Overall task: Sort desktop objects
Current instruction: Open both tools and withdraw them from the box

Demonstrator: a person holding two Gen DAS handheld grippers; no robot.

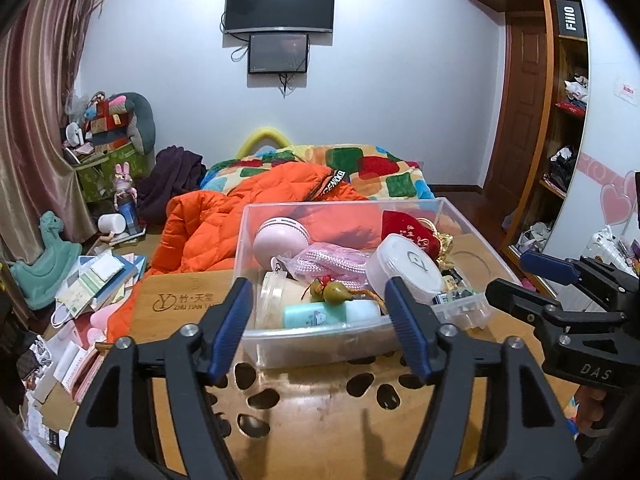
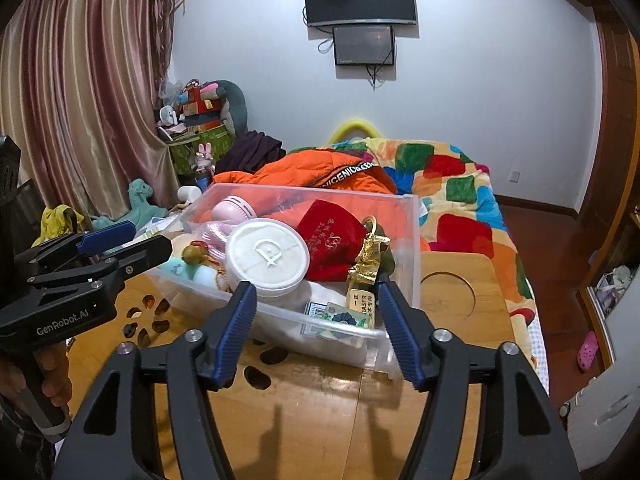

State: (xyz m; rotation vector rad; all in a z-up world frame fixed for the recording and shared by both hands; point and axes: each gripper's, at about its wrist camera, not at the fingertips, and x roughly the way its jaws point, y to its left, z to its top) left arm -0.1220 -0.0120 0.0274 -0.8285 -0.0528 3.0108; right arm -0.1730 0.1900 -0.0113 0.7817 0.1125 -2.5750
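Note:
A clear plastic bin stands on a bamboo bed table. It holds a round white lidded jar, a red pouch, a pink round device, a mint tube, a green gourd charm, gold foil and small cards. My left gripper is open and empty in front of the bin. My right gripper is open and empty at the bin's near wall.
The table sits over a bed with an orange jacket and a patchwork blanket. Books and papers clutter the floor at left. A round cup recess is in the table's right side. A wooden shelf stands right.

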